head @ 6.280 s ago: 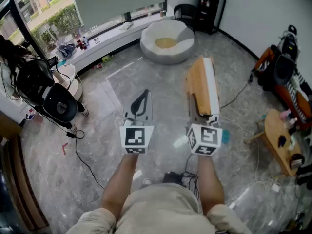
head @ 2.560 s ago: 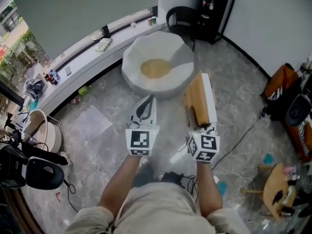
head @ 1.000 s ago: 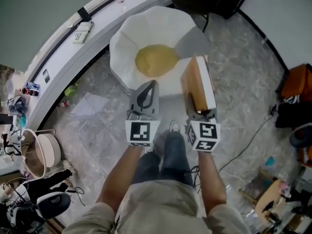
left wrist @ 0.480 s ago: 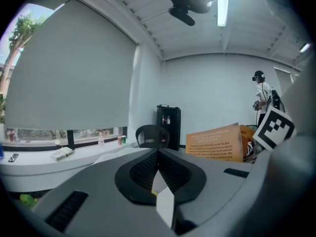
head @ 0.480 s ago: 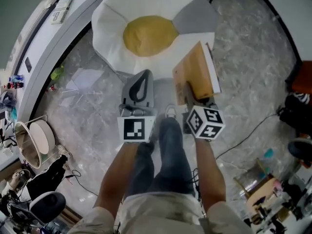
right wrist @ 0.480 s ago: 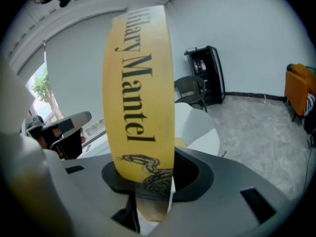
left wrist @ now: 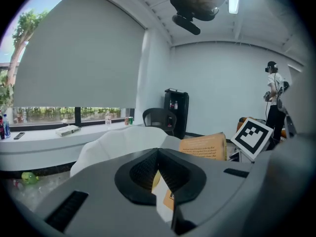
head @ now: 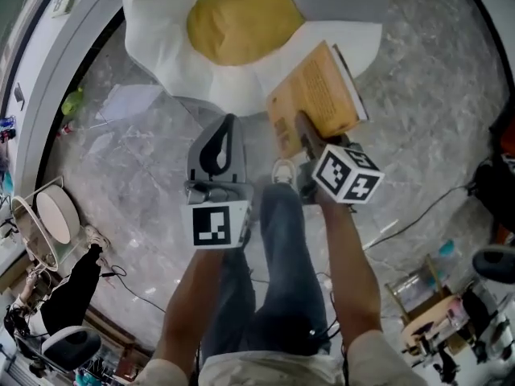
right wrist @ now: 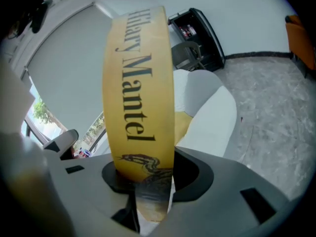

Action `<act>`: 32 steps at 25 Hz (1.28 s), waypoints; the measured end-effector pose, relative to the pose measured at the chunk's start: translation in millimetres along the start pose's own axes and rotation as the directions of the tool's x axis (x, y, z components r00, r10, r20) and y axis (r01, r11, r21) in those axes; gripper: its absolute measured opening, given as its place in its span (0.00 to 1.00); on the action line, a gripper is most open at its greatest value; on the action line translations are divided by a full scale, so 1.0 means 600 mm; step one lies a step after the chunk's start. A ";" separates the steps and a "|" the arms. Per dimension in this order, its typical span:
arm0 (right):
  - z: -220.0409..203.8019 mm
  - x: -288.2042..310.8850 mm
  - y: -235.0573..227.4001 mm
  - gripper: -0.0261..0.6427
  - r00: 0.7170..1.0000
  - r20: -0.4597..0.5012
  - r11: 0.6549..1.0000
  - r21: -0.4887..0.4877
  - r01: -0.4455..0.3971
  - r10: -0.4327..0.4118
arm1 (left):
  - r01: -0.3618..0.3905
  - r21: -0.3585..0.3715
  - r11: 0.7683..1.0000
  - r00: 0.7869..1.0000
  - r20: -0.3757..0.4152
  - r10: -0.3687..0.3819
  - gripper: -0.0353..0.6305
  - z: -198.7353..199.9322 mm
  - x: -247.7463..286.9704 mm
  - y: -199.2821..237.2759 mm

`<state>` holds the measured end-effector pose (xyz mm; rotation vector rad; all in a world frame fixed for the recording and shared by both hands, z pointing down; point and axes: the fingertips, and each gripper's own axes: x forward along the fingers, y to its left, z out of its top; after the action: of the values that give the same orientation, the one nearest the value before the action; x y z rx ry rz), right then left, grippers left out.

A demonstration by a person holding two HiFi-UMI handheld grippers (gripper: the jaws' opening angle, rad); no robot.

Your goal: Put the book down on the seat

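Observation:
The seat (head: pixel 161 22) is a flower-shaped floor cushion with white petals, one grey petal and a yellow middle; it fills the top of the head view. My right gripper (head: pixel 299 127) is shut on the orange-yellow book (head: pixel 318 95), gripping its lower end. The book leans over the seat's near right petal. In the right gripper view the book's spine (right wrist: pixel 138 83) stands up between the jaws of the right gripper (right wrist: pixel 148 177), with the seat (right wrist: pixel 212 112) behind. My left gripper (head: pixel 228 121) is shut and empty, just short of the seat. The left gripper view shows the seat (left wrist: pixel 118 144) and the book (left wrist: pixel 205 146).
My legs and a shoe (head: pixel 282 171) stand on the marble floor below the grippers. A curved window ledge (head: pixel 32 95) runs behind the seat. A cable (head: pixel 418 211) lies at the right. A black chair (left wrist: pixel 158 118), a dark shelf (left wrist: pixel 176 107) and a standing person (left wrist: pixel 274 83) are beyond.
I have walked up to the seat, which now lies close under the grippers. The book has tipped to the right and now hangs over the seat's near edge.

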<state>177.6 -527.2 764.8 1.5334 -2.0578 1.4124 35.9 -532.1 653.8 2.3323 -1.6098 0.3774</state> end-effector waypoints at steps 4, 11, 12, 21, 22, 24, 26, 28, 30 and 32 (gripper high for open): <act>-0.026 0.080 -0.055 0.26 0.997 -0.048 0.995 0.091 -0.049 0.053 | 0.009 -0.005 1.000 1.000 -0.005 -0.009 0.06 -0.059 0.033 -0.002; -0.030 0.208 -0.122 0.26 0.988 -0.012 0.934 0.328 -0.140 0.152 | 0.026 -0.011 1.000 0.999 -0.029 -0.026 0.06 -0.137 0.085 -0.021; -0.030 0.222 -0.128 0.26 0.986 -0.007 0.922 0.357 -0.152 0.165 | 0.029 -0.006 1.000 0.999 -0.034 -0.029 0.06 -0.144 0.091 -0.022; -0.039 0.316 -0.190 0.26 0.973 0.000 0.817 0.543 -0.193 0.230 | 0.045 0.007 0.999 0.996 -0.077 -0.044 0.06 -0.188 0.159 -0.037; -0.040 0.322 -0.197 0.26 0.976 0.001 0.809 0.559 -0.181 0.218 | 0.047 0.002 0.999 0.996 -0.078 -0.046 0.06 -0.189 0.162 -0.039; -0.044 0.335 -0.207 0.26 0.980 -0.002 0.809 0.565 -0.162 0.197 | 0.047 -0.012 0.999 0.996 -0.077 -0.048 0.06 -0.193 0.166 -0.041; -0.052 0.344 -0.211 0.26 0.982 -0.017 0.817 0.557 -0.145 0.187 | 0.053 -0.011 0.999 0.995 -0.081 -0.054 0.06 -0.201 0.165 -0.045; -0.056 0.348 -0.215 0.26 0.983 -0.026 0.818 0.559 -0.138 0.184 | 0.063 -0.002 0.998 0.994 -0.093 -0.063 0.06 -0.211 0.165 -0.050; -0.057 0.349 -0.222 0.26 0.986 -0.021 0.809 0.574 -0.122 0.164 | 0.066 -0.002 0.998 0.992 -0.110 -0.065 0.06 -0.223 0.165 -0.051; -0.062 0.346 -0.231 0.26 0.992 -0.006 0.799 0.594 -0.099 0.128 | 0.060 -0.008 0.998 0.990 -0.125 -0.061 0.06 -0.233 0.163 -0.052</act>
<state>189.2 -628.0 995.8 1.5632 -1.7874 2.2785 91.2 -554.0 816.9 2.2988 -1.4768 0.4957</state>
